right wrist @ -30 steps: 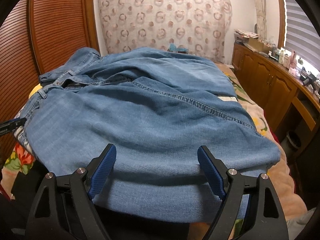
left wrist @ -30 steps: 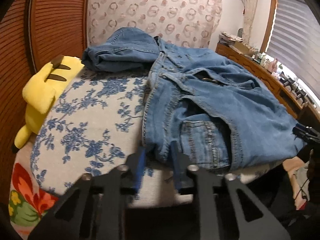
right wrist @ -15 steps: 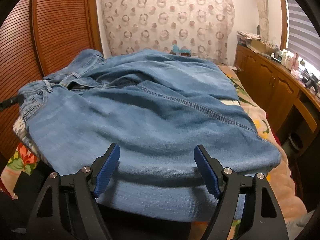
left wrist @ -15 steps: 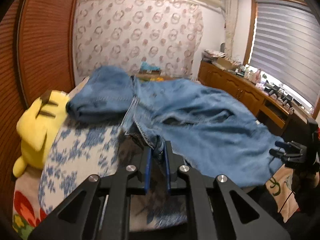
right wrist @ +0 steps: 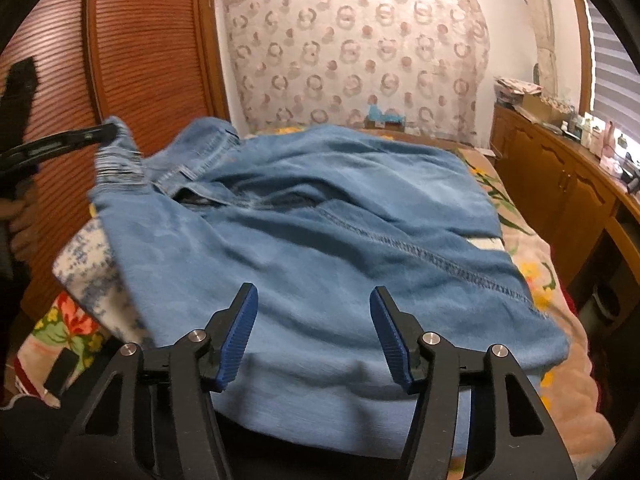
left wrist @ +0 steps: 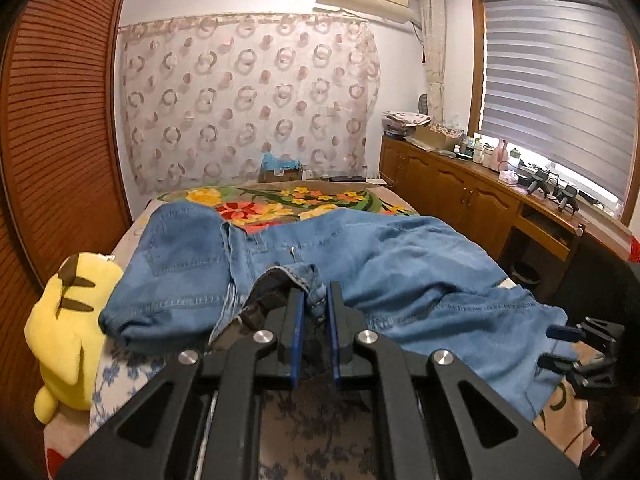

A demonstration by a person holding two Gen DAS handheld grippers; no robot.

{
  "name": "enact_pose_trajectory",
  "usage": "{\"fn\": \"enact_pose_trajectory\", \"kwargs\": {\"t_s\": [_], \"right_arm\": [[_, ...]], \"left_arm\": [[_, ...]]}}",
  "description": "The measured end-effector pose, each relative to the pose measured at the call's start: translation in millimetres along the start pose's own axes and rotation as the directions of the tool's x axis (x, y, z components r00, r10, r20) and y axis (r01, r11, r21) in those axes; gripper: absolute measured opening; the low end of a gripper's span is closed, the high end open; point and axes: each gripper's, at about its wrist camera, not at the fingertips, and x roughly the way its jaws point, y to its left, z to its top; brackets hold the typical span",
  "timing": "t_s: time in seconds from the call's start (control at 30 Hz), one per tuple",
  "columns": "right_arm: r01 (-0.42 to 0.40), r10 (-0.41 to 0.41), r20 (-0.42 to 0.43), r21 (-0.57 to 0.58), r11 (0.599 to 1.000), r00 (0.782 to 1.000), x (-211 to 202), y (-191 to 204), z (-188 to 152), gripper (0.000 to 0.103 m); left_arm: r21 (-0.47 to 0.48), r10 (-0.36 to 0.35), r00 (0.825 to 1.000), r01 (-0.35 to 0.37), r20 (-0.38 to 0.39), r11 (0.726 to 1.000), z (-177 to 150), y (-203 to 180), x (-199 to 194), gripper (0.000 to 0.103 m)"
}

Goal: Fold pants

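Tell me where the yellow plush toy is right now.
In the left wrist view, the yellow plush toy lies at the bed's left edge, between the wooden wardrobe door and the jeans.

- The pants point(left wrist: 404, 268) are blue denim, a matt woven cloth with raised stitched seams, paler and worn along the folds.
- The left gripper point(left wrist: 314, 312) and right gripper point(right wrist: 314, 332) have matt black plastic arms, shiny round metal bolts and ribbed blue pads.
- The plush toy point(left wrist: 68, 320) at 9 o'clock is soft yellow fabric.
- The bedcover point(left wrist: 280, 200) is printed floral cloth.
- The sliding door point(left wrist: 52, 120) is slatted reddish wood with a slight sheen.
- The cabinet point(left wrist: 460, 196) is varnished wood.
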Motion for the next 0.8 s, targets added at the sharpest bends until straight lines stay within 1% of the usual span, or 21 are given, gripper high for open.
{"fn": "enact_pose_trajectory", "kwargs": {"t_s": [0.27,0.47,0.7,0.77,0.8], "right_arm": [[-0.075,0.075,0.012,-0.039,0.996,0.997,-3.0,26.4,8.8,0.06],[-0.093,0.093,0.007,-0.069,0.993,0.996,-2.6,38.5,9.5,0.06],[-0.05,0.047,-0.043,-0.074,0.996,0.998,13.1,26.1,-4.9,0.059],[-0.033,0.029,-0.061,-0.068,0.997,0.998,18.4,17.3,-9.7,0.054],[-0.025,0.021,-0.07,-0.062,0.998,0.997,20.7,13.1,-11.9,0.048]], "left_arm": [[0.013,0.057,0.998,-0.057,0.01,0.998,28.1,1.8,20.9,0.007],[0.005,0.082,0.997,-0.082,-0.002,0.997,37.8,6.5,36.1,0.007],[-0.022,0.081,0.997,-0.081,0.0,0.996,38.7,13.1,35.8,0.007],[-0.021,0.081,0.997,-0.08,0.0,0.997,38.9,11.9,35.6,0.007],[-0.021,0.08,0.997,-0.08,0.0,0.997,39.2,11.9,35.7,0.007]]}}
